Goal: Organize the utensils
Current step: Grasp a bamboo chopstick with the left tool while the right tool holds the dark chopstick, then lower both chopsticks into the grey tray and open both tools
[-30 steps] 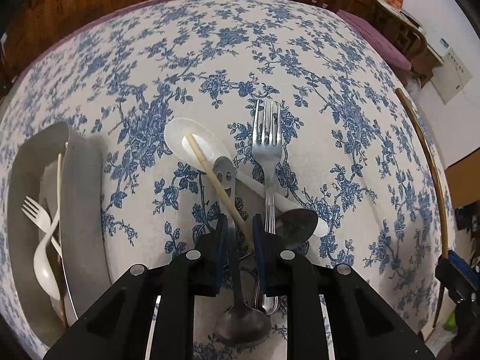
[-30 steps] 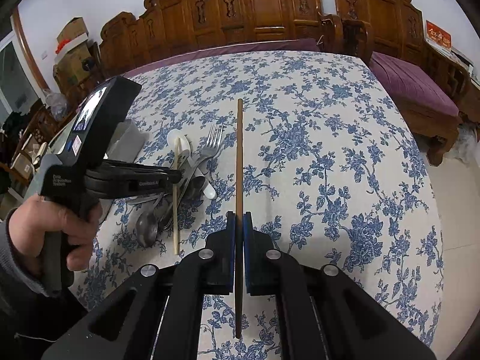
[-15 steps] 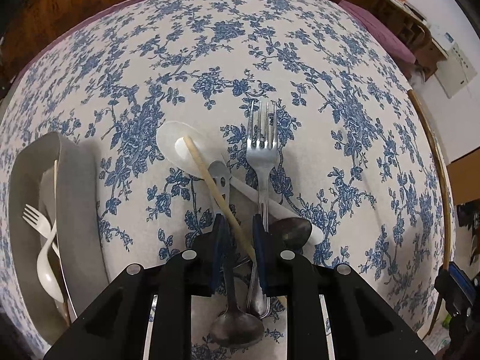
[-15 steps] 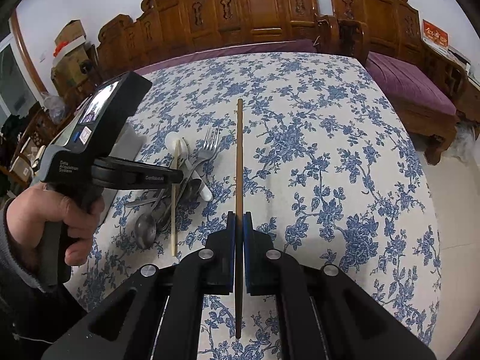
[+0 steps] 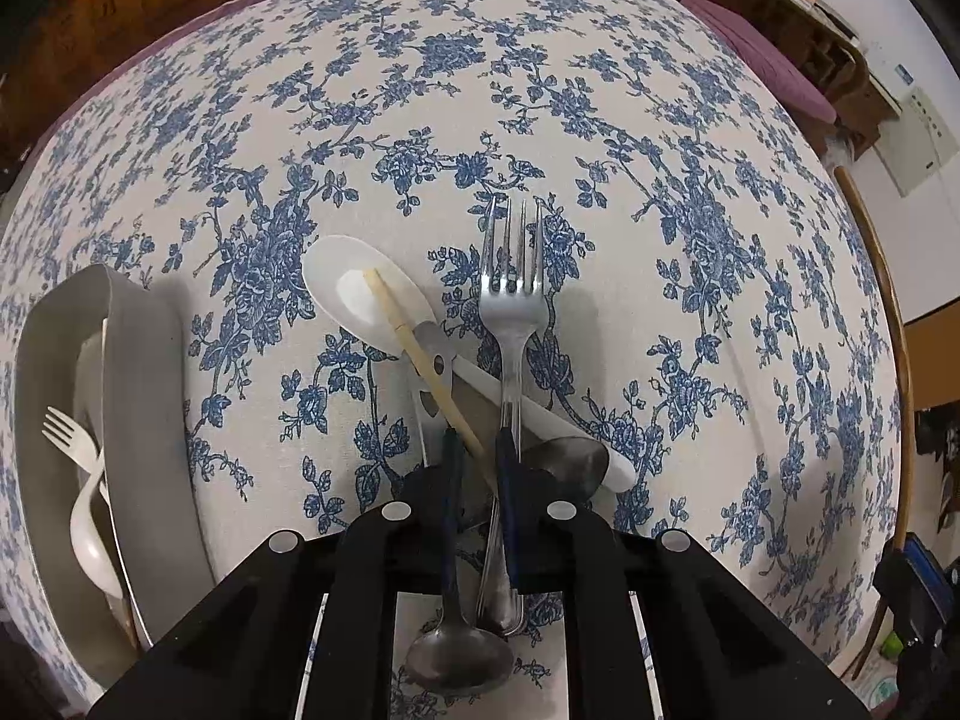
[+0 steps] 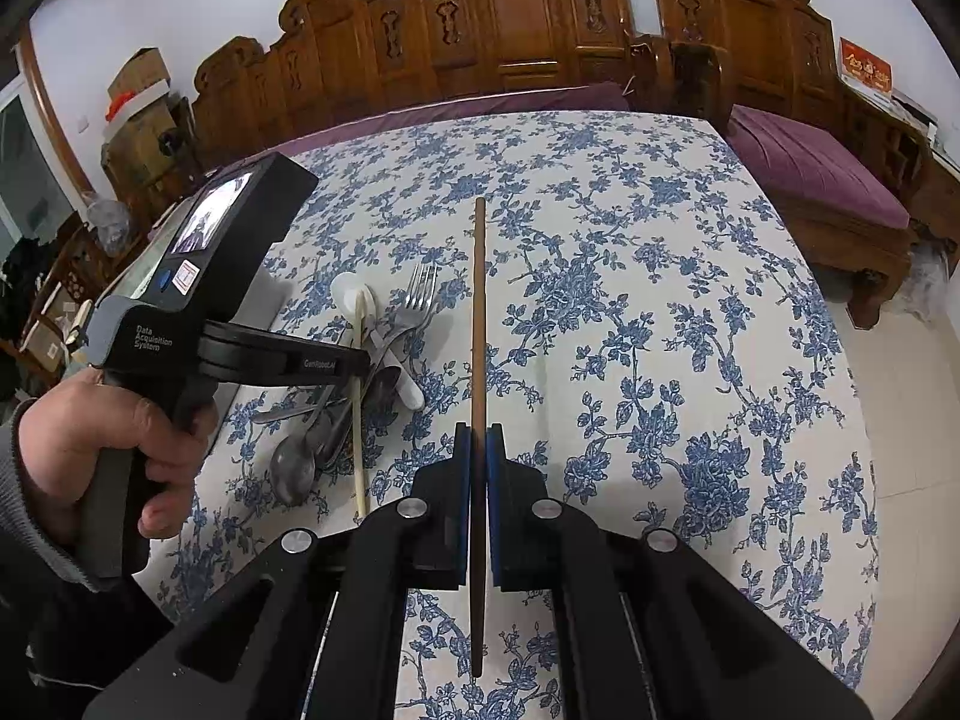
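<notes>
**Two chopsticks, two grippers**

The left gripper [image 5: 477, 450] points down into the utensil pile on the tablecloth [image 5: 660, 240], its jaws closing round the pale chopstick [image 5: 414, 348] (its tip lies across the white spoon [image 5: 354, 294], beside the fork [image 5: 513, 300]). The right gripper [image 6: 478, 444] is clamped on the brown chopstick [image 6: 478, 312]. A tray [image 5: 141, 396] lies left.

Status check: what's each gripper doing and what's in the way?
Right gripper shut on dark chopstick. Left gripper closing around pale chopstick. Metal fork and spoons crowd the pile.
</notes>
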A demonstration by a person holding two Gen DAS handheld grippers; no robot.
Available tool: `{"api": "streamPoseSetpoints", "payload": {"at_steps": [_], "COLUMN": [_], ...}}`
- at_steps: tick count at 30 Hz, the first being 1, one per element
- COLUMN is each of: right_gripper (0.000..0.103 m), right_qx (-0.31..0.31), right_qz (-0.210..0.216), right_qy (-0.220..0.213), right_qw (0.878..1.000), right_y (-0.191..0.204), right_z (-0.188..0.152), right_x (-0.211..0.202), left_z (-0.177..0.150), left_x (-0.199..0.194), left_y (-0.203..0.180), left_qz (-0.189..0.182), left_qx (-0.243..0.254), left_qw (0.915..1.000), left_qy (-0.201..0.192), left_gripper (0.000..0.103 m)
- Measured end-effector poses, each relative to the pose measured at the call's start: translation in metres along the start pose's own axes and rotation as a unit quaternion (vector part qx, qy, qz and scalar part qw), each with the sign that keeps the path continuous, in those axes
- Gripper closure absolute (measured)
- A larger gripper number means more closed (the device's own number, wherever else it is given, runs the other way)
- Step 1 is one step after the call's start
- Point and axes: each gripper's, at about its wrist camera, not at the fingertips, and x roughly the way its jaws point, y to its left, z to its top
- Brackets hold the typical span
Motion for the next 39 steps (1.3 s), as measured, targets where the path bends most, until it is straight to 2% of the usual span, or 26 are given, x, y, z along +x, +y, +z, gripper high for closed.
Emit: {"api": "streamPoseSetpoints", "payload": {"at_steps": [12, 13, 16, 21, 29, 32, 39], "right_gripper": [0.097, 0.097, 0.097, 0.097, 0.097, 0.097, 0.097], "right_qx": [-0.002, -0.002, -0.003, -0.004, -0.015, -0.026, -0.040], "right_qz": [-0.002, -0.002, -0.004, -0.004, -0.010, -0.010, 0.007], "right_qy": [0.003, 0.004, 0.006, 0.004, 0.007, 0.010, 0.006], "right_qw": [1.000, 1.000, 1.000, 1.000, 1.000, 1.000, 0.999], "right_y": [0.001, 0.001, 0.002, 0.002, 0.014, 0.028, 0.070], "right_z": [-0.001, -0.001, -0.002, -0.003, -0.001, 0.001, 0.013], "right_x": [0.003, 0.003, 0.005, 0.004, 0.009, 0.015, 0.029], "left_z": [-0.007, -0.007, -0.008, -0.012, -0.028, -0.029, -0.035], "left_x": [0.000, 0.004, 0.004, 0.001, -0.048, -0.065, -0.097], "left_y": [0.018, 0.018, 0.011, 0.015, 0.028, 0.031, 0.068], "left_qz": [-0.025, -0.022, 0.001, -0.012, -0.035, -0.039, -0.036], "left_qx": [-0.023, -0.022, -0.010, -0.017, 0.002, 0.010, 0.018], "left_qw": [0.9994, 0.9995, 0.9999, 0.9997, 0.9970, 0.9950, 0.9911], "left_qy": [-0.004, 0.007, -0.003, -0.012, -0.068, -0.091, -0.127], "left_gripper": [0.095, 0.093, 0.093, 0.099, 0.099, 0.099, 0.099]}}
